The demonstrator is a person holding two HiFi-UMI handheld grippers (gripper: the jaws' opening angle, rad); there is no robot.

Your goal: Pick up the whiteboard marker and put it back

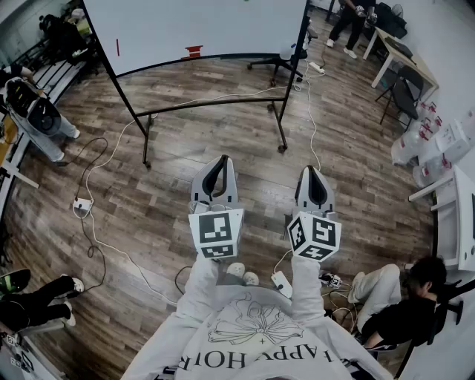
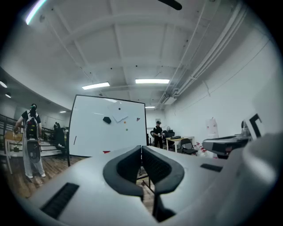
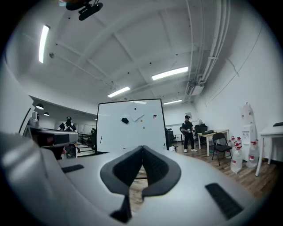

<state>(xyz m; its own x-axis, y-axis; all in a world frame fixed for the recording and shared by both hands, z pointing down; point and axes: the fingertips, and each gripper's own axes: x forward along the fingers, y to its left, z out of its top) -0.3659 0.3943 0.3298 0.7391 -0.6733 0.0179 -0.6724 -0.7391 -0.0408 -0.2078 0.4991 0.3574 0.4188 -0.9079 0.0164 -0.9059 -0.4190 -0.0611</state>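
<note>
Approaching step, pickup not begun: left tongs (image 2: 141, 149) and right tongs (image 3: 142, 149) are both clenched on nothing, level, well apart from the whiteboard (image 1: 200, 22). The whiteboard marker (image 1: 116, 47) is probably the thin dark stick on the board's left side, too small to confirm. Next move calls for closing in and releasing one pair.

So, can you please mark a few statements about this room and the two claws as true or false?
1. The left claw and the right claw are both shut and hold nothing. True.
2. The whiteboard lies flat on the floor. False: it stands upright on a dark metal frame.
3. The floor is grey carpet. False: it is wooden planks.
4. A white power strip lies on the floor, at the left in the head view. True.
</note>
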